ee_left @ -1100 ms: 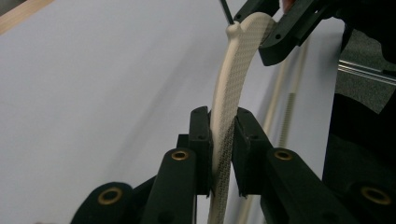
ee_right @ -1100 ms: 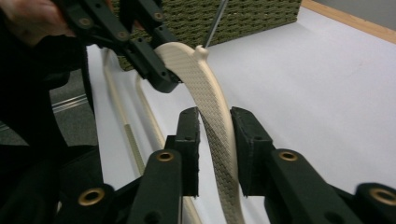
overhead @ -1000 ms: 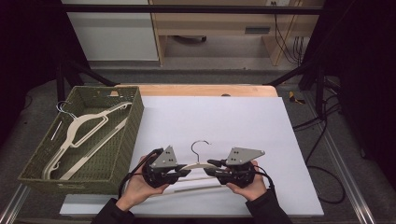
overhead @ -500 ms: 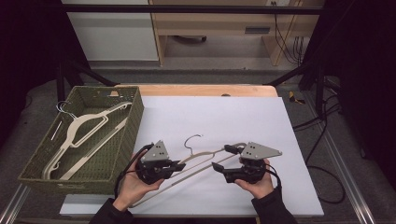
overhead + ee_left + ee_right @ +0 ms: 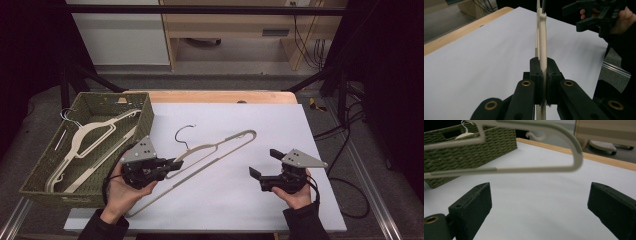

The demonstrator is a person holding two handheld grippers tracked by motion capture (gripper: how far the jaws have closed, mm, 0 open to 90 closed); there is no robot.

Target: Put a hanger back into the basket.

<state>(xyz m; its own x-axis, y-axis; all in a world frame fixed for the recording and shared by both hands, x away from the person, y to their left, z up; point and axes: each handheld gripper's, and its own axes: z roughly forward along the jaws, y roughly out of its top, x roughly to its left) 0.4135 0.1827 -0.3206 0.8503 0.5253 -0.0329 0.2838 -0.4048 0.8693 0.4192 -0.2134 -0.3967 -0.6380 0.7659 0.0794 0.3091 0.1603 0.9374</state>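
Left gripper (image 5: 172, 163) clamped on the cream plastic hanger (image 5: 215, 150), jaws pinched tight on one of its bars close to the neck; in the left gripper view the hanger (image 5: 543, 42) runs edge-on straight up from between the two black jaws, which press on it from either side. Left hand (image 5: 125, 192) wraps the gripper body from below, grey three-cornered plate on top. Hanger held slanted over the white table sheet (image 5: 280, 130): metal hook (image 5: 182, 134) up and toward the basket side, looped far end (image 5: 248, 135) pointing toward the table's middle, long lower bar trailing down toward the near edge by the left wrist. Whether that low end touches the sheet, cannot tell. Right gripper (image 5: 265, 162) well apart from the hanger, jaws spread wide with nothing between them, held in the right hand (image 5: 295, 192) near the table's right front. In the right gripper view the two jaw pads stand far apart at the bottom corners, and the hanger's looped end (image 5: 574, 152) crosses above them, off the sheet. Green woven basket (image 5: 47, 172) at the table's left, just beside the left hand, with more cream hangers (image 5: 87, 135) lying inside. Wooden table edge (image 5: 215, 96) shows beyond the sheet.
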